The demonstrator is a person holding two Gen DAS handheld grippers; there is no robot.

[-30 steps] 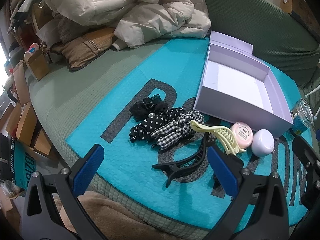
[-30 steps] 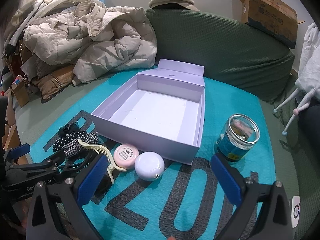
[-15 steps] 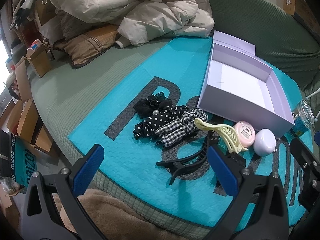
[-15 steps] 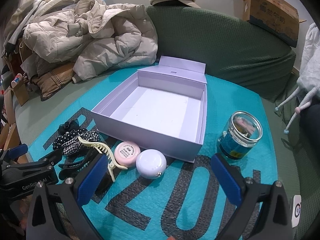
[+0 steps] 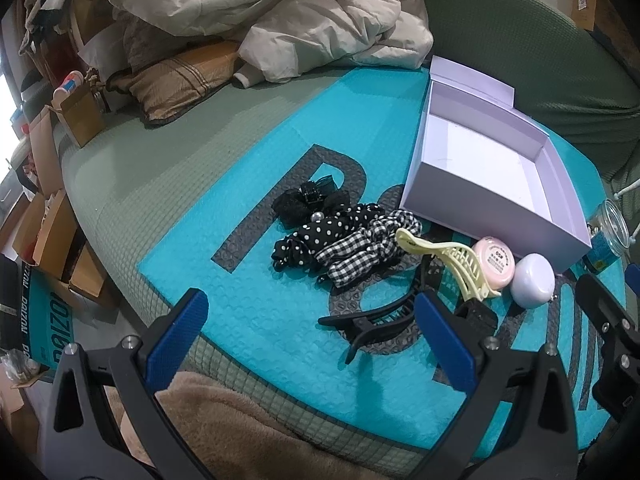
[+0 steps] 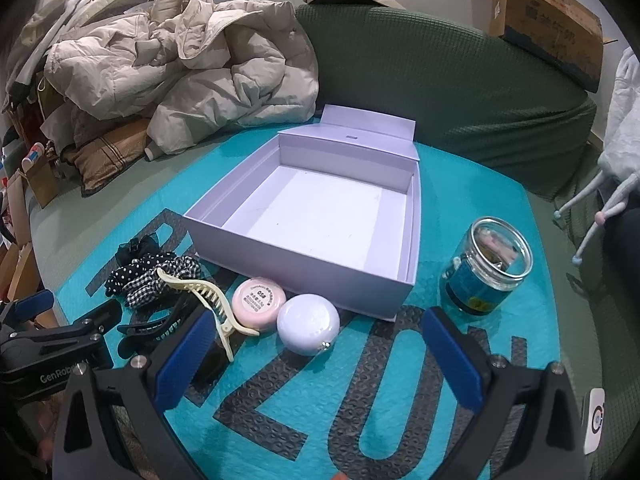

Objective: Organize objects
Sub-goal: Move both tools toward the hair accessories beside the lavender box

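Both claws empty, jaws apart: left claw (image 5: 308,328) low at 6 o'clock over the mat (image 5: 240,276), right claw (image 6: 316,344) likewise. Box (image 6: 308,268) open, bare inside, at 12 o'clock in right view. Scrunchies (image 5: 336,236) at 11 of the yellow clip (image 5: 448,260): soft, light, pinch anywhere mid-bunch. Clips, yellow and black (image 5: 372,320): stiff, thin; grip across spine. Pink tin (image 6: 259,300) and white case (image 6: 308,324) touching, at box's near wall: smooth, likely slippery; grip across width. Jar (image 6: 490,268) at 3 o'clock: glass, probably fragile, heaviest.

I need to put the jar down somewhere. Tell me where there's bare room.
Free: the lavender box floor, and the teal mat between the right gripper and the box. Crowded: left of the white round case, around clips and scrunchies.
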